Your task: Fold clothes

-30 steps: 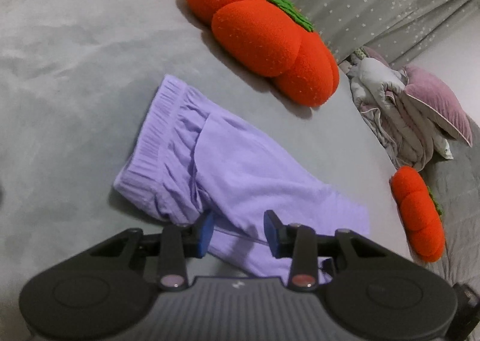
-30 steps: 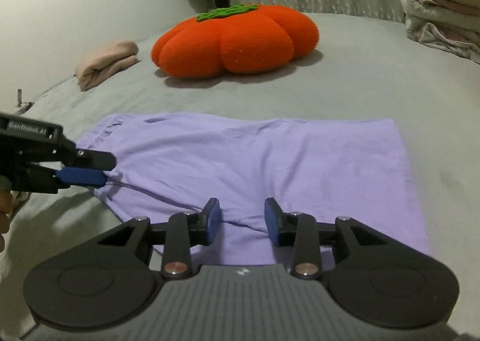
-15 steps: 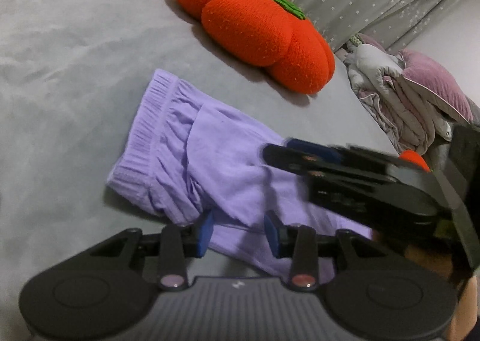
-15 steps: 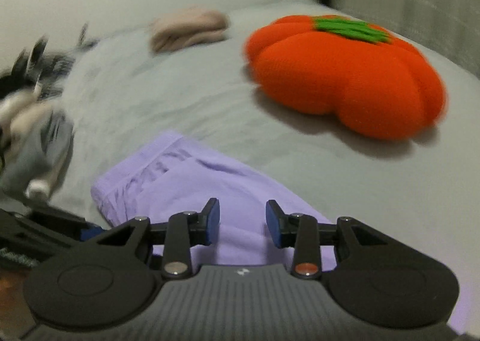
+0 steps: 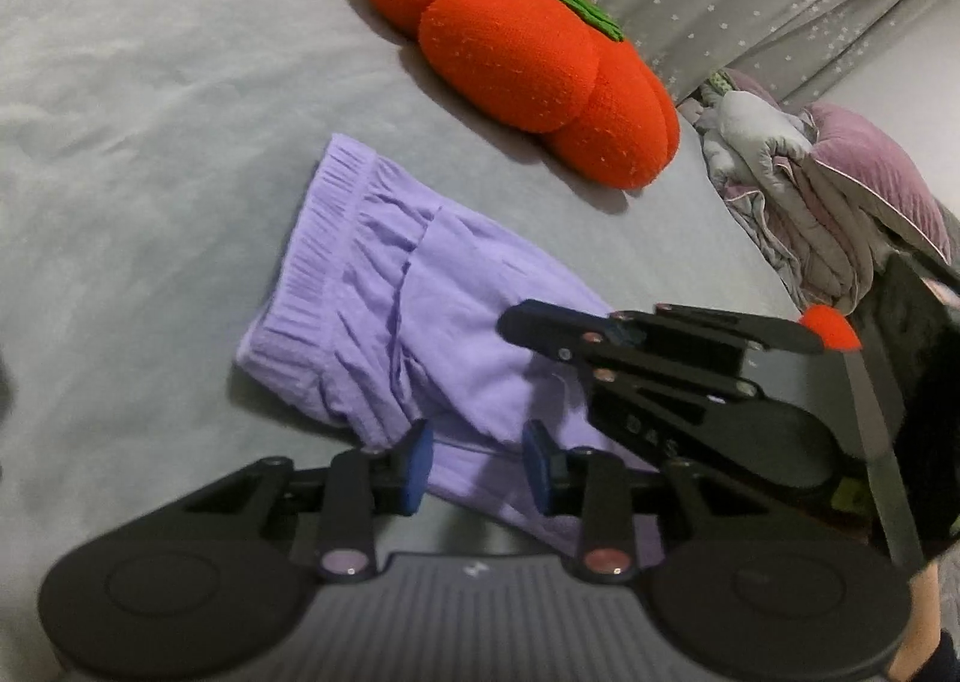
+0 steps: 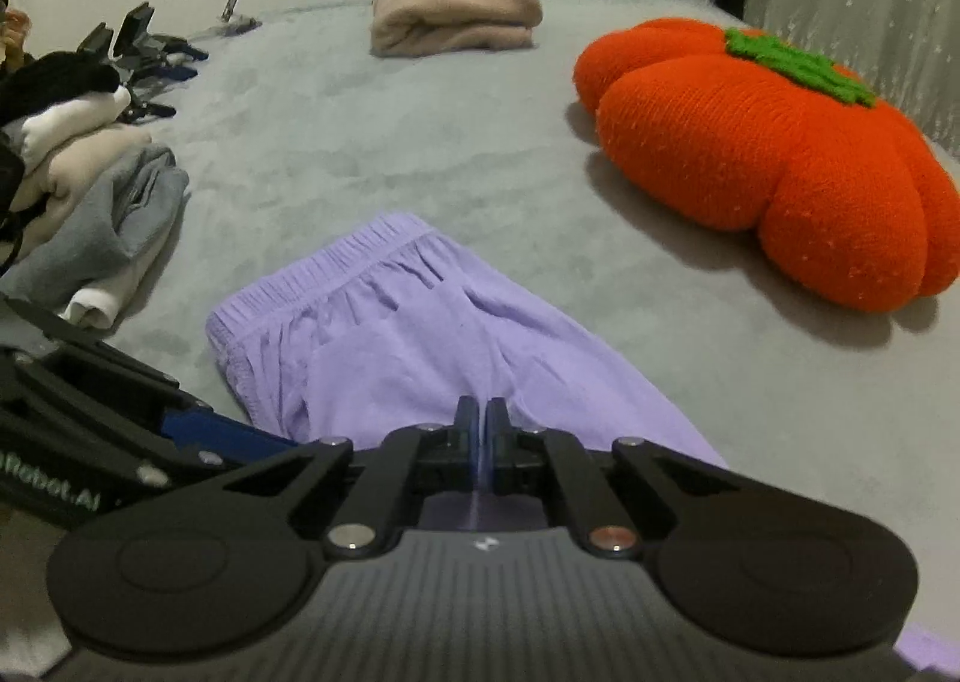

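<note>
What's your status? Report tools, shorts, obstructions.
Right tool just closed, shut on purple shorts fabric. Left tool part open over the shorts' near edge, jaws closing. Shorts flat on bed. Pumpkin cushion clear of them.

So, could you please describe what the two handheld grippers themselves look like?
Both are matte black plastic. The left gripper has a ribbed grey-black body, two round side discs, linkage arms with metallic pivot pins, and blue pads on its fingers. The right gripper is built the same way. Pale lettering shows on the left gripper's side in the right wrist view.
</note>
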Demonstrator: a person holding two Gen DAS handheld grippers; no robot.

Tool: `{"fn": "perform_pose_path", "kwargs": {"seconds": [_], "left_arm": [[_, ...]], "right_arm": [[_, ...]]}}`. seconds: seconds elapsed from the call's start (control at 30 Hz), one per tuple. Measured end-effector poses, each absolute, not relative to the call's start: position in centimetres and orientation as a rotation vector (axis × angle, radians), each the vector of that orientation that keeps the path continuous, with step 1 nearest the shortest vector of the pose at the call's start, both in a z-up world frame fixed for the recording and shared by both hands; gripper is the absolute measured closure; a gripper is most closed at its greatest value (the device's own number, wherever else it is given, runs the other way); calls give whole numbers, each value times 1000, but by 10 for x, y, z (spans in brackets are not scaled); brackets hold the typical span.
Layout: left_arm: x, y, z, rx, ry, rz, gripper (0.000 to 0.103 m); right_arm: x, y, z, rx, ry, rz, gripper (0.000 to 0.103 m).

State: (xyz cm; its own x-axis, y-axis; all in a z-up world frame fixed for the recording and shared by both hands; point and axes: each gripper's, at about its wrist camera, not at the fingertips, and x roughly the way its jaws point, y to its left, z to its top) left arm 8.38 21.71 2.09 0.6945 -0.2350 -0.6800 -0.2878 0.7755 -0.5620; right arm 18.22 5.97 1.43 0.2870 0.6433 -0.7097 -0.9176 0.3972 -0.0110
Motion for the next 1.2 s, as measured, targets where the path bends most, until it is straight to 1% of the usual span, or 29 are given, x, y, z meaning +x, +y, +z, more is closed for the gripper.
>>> {"fn": "perform_pose_path", "kwargs": {"seconds": [0.1,0.2,0.27,0.3,0.33,0.37,0.43,0.47,0.57,0.77,0.8,0.83,0.87,1.07,1.2], "left_arm": [[83,216,21,-692,822,35,70],[83,217,20,-699,823,38,70],[83,217,20,-700,824,40,71],[84,217,20,-700,825,41,71],[84,217,20,-700,825,42,71],[84,217,20,-699,825,43,71],[84,217,20,-701,826,43,71],[84,217,20,-702,826,43,71],[83,218,19,-707,826,42,71],[84,219,18,-707,827,41,71],[84,219,18,-710,827,40,71],[84,220,18,-714,827,40,71],[84,220,18,-718,827,40,71],[84,221,18,-724,829,39,71],[84,222,17,-730,829,40,72]], "right_arm": [[165,49,18,-476,586,1068,101],[150,43,12,-526,534,1077,101],[146,40,6,-550,538,1086,100],[147,40,6,-554,537,1084,97],[148,41,7,-557,537,1082,91],[149,41,7,-561,537,1080,87],[153,42,10,-558,531,1072,59],[155,42,13,-551,525,1067,58],[167,45,18,-506,550,1092,58],[196,66,7,-502,694,1143,58],[196,69,4,-524,697,1147,67],[191,69,6,-542,680,1158,86],[187,69,7,-559,662,1170,93],[166,69,10,-687,559,1180,97],[155,73,17,-769,410,1126,97]]}}
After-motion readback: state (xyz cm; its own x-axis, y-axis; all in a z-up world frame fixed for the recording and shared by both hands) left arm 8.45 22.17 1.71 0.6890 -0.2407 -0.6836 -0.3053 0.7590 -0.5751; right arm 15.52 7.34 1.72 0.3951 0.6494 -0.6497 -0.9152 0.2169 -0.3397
